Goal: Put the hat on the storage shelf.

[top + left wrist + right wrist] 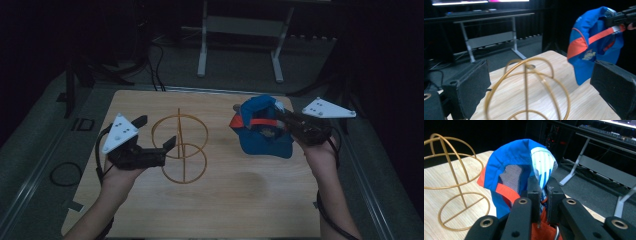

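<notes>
Aloft, right hand-held gripper (pixel 543 195) pinches blue cap (pixel 511 162) beside wire stand (pixel 181 147).

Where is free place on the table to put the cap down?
The wooden table is bare along its near edge, between the two forearms, and between the gold wire stand and the blue cap. It is crowded by the stand, where the left gripper hangs.

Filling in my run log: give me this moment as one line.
left hand-held gripper: open, by wire stand | right hand-held gripper: shut on cap | cap: off table
</notes>
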Available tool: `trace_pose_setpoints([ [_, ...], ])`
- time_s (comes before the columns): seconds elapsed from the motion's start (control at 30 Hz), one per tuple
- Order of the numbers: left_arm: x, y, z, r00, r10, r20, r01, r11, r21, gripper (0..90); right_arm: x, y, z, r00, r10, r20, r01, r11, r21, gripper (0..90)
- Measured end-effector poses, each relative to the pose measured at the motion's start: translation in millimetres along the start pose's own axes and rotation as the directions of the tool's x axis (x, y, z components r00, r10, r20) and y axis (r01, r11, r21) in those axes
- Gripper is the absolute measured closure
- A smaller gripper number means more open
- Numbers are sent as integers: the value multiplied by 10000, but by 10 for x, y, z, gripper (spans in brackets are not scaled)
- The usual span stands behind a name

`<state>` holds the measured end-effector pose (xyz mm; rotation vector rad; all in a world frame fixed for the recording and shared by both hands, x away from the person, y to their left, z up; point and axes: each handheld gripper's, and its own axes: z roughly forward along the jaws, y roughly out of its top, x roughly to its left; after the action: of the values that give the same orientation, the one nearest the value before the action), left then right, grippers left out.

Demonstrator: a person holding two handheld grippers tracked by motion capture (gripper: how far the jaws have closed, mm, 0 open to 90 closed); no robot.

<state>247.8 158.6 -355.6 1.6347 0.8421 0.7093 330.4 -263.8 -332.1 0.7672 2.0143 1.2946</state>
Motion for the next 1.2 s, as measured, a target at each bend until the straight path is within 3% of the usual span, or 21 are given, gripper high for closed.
trace_pose_setpoints([
  [0.07,-92,102,124,9992,257,316,-259,9997,47,32,14,8,-13,10000,15,-21,-15,10000,-28,838],
  [0.17,-150,163,210,9980,297,565,-303,9995,95,32,41,21,-23,10000,5,-89,-5,9999,-101,838],
  [0.3,-334,300,453,9905,887,1054,-922,9954,280,47,86,32,-18,9998,-68,-185,64,9998,-188,838],
  [0.37,-376,324,506,9888,915,1176,-951,9951,259,48,109,35,-13,9996,-86,-283,80,9997,-221,838],
  [0.43,-479,393,657,9834,772,1643,-806,9966,141,54,131,35,-7,9994,-155,-299,148,9997,-212,838],
  [0.67,-629,479,931,9761,1146,1844,-1197,9927,167,116,169,31,-8,9989,-120,-464,107,9996,-279,838],
  [0.7,-665,491,1006,9716,1281,1991,-1345,9907,188,130,189,31,-12,9982,-173,-566,158,9995,-270,837],
  [0.77,-665,491,1006,9716,1281,1991,-1345,9907,188,130,196,31,-16,9982,-200,-557,184,9994,-280,837],
  [0.8,-704,503,1134,9673,1299,2177,-1431,9886,458,142,214,35,-35,9976,-225,-652,207,9994,-278,837],
  [0.9,-736,513,1231,9604,1388,2414,-1577,9856,605,157,242,40,-69,9966,-283,-779,253,9989,-391,837],
  [0.97,-749,517,1282,9630,1375,2319,-1583,9846,737,205,264,42,-92,9962,-332,-810,299,9987,-424,837],
  [1.07,-754,514,1368,9643,1170,2377,-1446,9842,1020,206,283,47,-117,9948,-343,-962,297,9984,-485,837],
  [1.17,-774,504,1414,9640,1254,2345,-1560,9808,1171,221,306,55,-143,9935,-426,-1055,370,9978,-545,837],
  [1.2,-783,499,1429,9638,1289,2333,-1594,9802,1170,264,318,58,-151,9932,-424,-1086,366,9978,-552,837],
])
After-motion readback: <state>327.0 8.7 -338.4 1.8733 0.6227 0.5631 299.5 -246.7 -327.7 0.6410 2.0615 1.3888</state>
